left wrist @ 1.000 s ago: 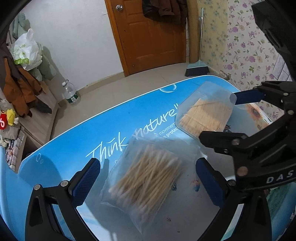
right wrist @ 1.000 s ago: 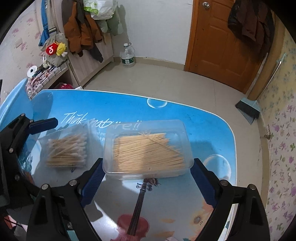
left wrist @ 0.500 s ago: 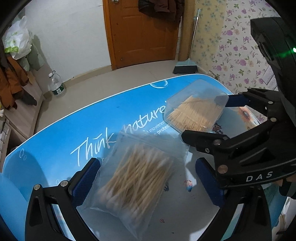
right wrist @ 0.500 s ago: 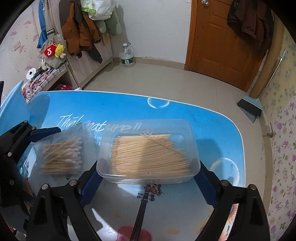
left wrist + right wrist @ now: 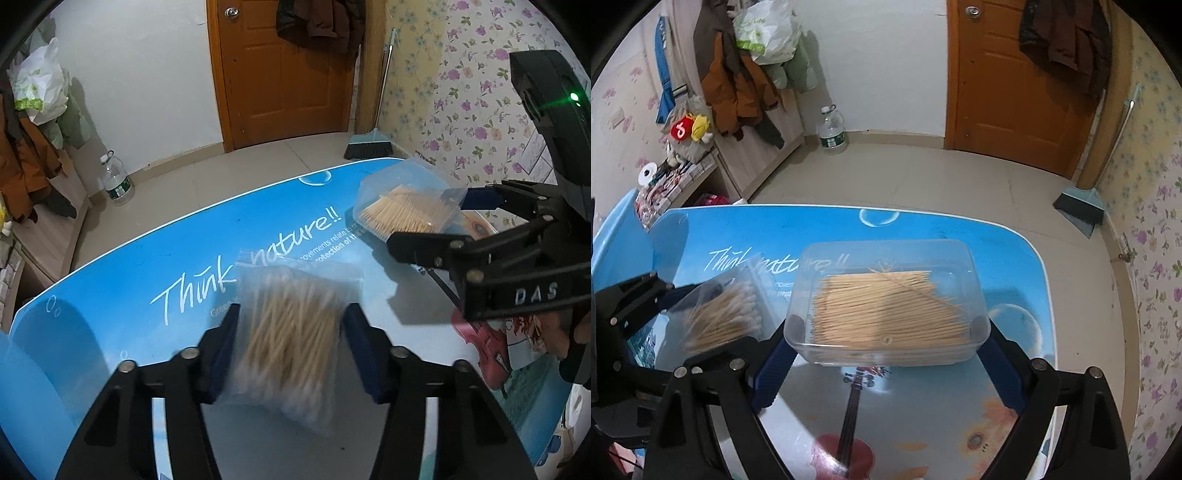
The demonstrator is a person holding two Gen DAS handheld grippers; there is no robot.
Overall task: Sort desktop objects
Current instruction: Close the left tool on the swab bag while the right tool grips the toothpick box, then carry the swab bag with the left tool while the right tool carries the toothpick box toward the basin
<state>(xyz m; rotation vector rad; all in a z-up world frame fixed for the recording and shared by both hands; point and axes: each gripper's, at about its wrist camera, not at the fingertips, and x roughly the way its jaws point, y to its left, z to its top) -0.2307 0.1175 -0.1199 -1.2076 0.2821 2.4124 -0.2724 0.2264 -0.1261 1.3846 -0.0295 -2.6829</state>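
A clear zip bag of cotton swabs point(image 5: 291, 343) lies on the blue printed table point(image 5: 129, 288). My left gripper point(image 5: 291, 314) is closing on it, and both blue pads point(image 5: 225, 343) press the bag's sides. The bag point(image 5: 724, 314) also shows at the left of the right wrist view. A clear plastic box of toothpicks point(image 5: 886, 295) fills the gap of my right gripper point(image 5: 886, 332), whose pads sit against its two ends. The left wrist view shows that box point(image 5: 402, 210) at the table's far right, between the right gripper's point(image 5: 424, 218) fingers.
The table's curved far edge point(image 5: 960, 218) drops to a tiled floor. Beyond it stand a water bottle point(image 5: 833, 129), a broom with dustpan point(image 5: 1078, 206) by the flowered wall, and an orange door point(image 5: 1015, 92). A low shelf with coats point(image 5: 738, 85) is at the left.
The left jaws have closed from wide open onto the swab bag. The right gripper has slid forward around the toothpick box, and the box now shifts with it across the table.
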